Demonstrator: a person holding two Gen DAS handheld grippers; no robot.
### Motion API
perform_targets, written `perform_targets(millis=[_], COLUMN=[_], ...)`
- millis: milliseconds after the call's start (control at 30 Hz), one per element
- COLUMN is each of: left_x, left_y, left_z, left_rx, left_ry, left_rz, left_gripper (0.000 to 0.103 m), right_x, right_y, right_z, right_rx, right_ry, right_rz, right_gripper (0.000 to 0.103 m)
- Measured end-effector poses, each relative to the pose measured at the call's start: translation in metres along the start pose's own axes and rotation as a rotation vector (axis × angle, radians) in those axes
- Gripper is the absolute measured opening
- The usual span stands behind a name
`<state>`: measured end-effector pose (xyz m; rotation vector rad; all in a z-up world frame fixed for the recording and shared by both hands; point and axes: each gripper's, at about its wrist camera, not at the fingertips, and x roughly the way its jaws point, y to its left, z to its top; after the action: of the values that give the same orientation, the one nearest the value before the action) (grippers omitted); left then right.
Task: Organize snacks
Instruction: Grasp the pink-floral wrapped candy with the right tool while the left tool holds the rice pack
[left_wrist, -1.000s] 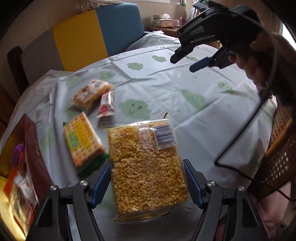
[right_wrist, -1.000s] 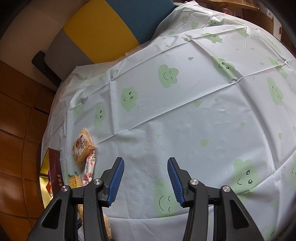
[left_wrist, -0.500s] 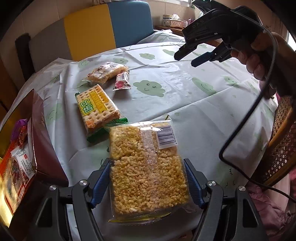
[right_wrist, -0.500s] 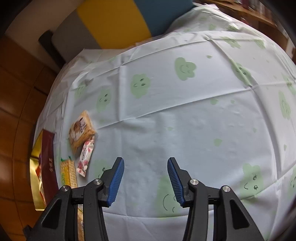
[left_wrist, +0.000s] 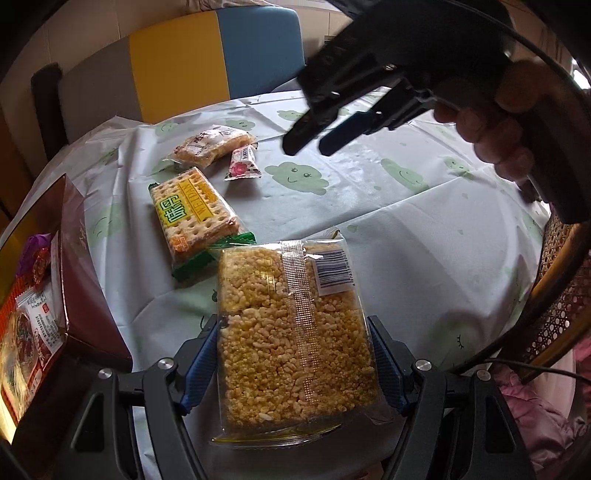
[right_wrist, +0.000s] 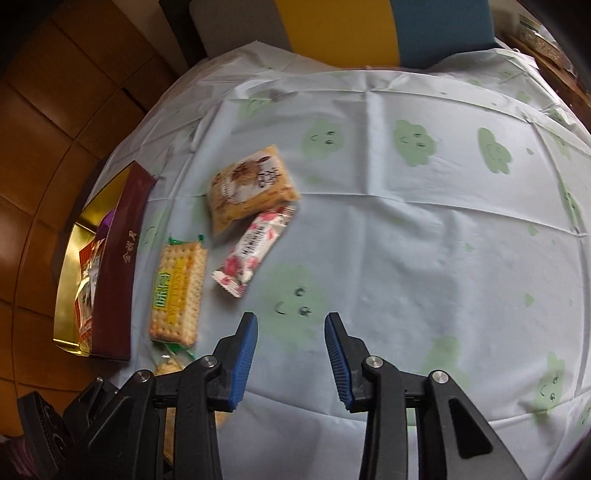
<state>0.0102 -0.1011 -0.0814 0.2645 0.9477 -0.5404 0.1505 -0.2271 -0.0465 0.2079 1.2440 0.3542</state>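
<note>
L gripper clamped on puffed-rice pack, gripped by long sides, prob. for carry to box | R gripper jaws apart, empty, over tablecloth | landmark: maroon box – pack just R of it; cracker pack beside it; pink bar, tan pouch beyond crackers, awaiting sort

Both wrist cameras are looking down across the tablecloth, sharing the cracker packet; the left sitting nearer.
</note>
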Motion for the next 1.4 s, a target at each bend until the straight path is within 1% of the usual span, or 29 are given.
perform_targets(millis=[167,333,400,500,533,567,600,633,667,700,867,900,967,1067,1100,1167,1233,1267,1333,1400], left_x=[0.0,0.0,-0.001,-0.001,-0.001,-0.001,-0.001,-0.001,-0.001,-0.002,-0.002,-0.002,-0.003,-0.003,-0.002,-0.001,-0.001,-0.001,-0.001,-0.001], left_y=[0.0,-0.001,-0.001,-0.001,-0.001,-0.001,-0.001,-0.001,-0.001,-0.001,-0.001,-0.002,-0.002,-0.002,-0.001,-0.002,-0.001,-0.002,-0.002,-0.001], left_z=[0.0,0.0,-0.001,-0.001,-0.001,-0.001,-0.001,-0.001,-0.001,-0.001,-0.001,-0.001,-0.002,-0.001,-0.001,0.0,0.0,0.0,0.0,0.0], left_rx=[0.0,0.0,-0.002,-0.002,-0.001,-0.002,-0.002,-0.002,-0.002,-0.002,-0.002,-0.002,-0.003,-0.002,-0.002,-0.003,-0.003,-0.003,-0.003,-0.003], left_ry=[-0.008,-0.012,-0.012,-0.012,-0.012,-0.012,-0.012,-0.013,-0.012,-0.013,-0.013,-0.013,-0.012,-0.01,-0.009,-0.008,-0.007,-0.007,-0.008,-0.007], left_rz=[-0.002,-0.002,-0.002,-0.002,-0.002,-0.002,-0.002,-0.002,-0.002,-0.001,0.001,0.003,0.005,0.008,0.009,0.009,0.008,0.008,0.008,0.008], left_gripper=[0.075,0.075,0.075,0.075,0.075,0.075,0.075,0.075,0.075,0.075,0.075,0.075,0.075,0.075,0.075,0.075,0.075,0.075,0.075,0.075], right_x=[0.01,0.024,0.031,0.042,0.045,0.047,0.048,0.047,0.044,0.04,0.019,0.016,0.013,0.007,0.006,0.004,0.003,0.004,0.009,0.019], right_y=[0.018,0.024,0.024,0.024,0.026,0.029,0.03,0.031,0.03,0.029,0.004,-0.004,-0.021,-0.034,-0.034,-0.025,-0.012,-0.005,0.007,0.017], right_z=[0.018,0.042,0.05,0.055,0.055,0.054,0.052,0.05,0.048,0.045,0.023,0.017,0.009,0.003,0.003,0.007,0.015,0.02,0.031,0.041], right_rx=[0.022,0.101,0.125,0.126,0.115,0.093,0.065,0.045,0.022,-0.005,-0.107,-0.114,-0.08,-0.029,-0.018,-0.013,-0.025,-0.025,-0.029,-0.034], right_ry=[0.003,-0.01,-0.009,0.006,0.012,0.015,0.023,0.025,0.029,0.033,0.093,0.104,0.115,0.091,0.083,0.051,0.02,0.005,-0.012,-0.011], right_rz=[0.027,0.044,0.03,0.016,0.004,-0.02,-0.056,-0.063,-0.07,-0.089,-0.18,-0.202,-0.214,-0.168,-0.138,-0.104,-0.066,-0.048,-0.039,-0.053], right_gripper=[0.038,0.038,0.038,0.038,0.037,0.025,0.021,0.02,0.014,0.012,0.012,0.012,0.012,0.013,0.019,0.026,0.03,0.034,0.036,0.036])
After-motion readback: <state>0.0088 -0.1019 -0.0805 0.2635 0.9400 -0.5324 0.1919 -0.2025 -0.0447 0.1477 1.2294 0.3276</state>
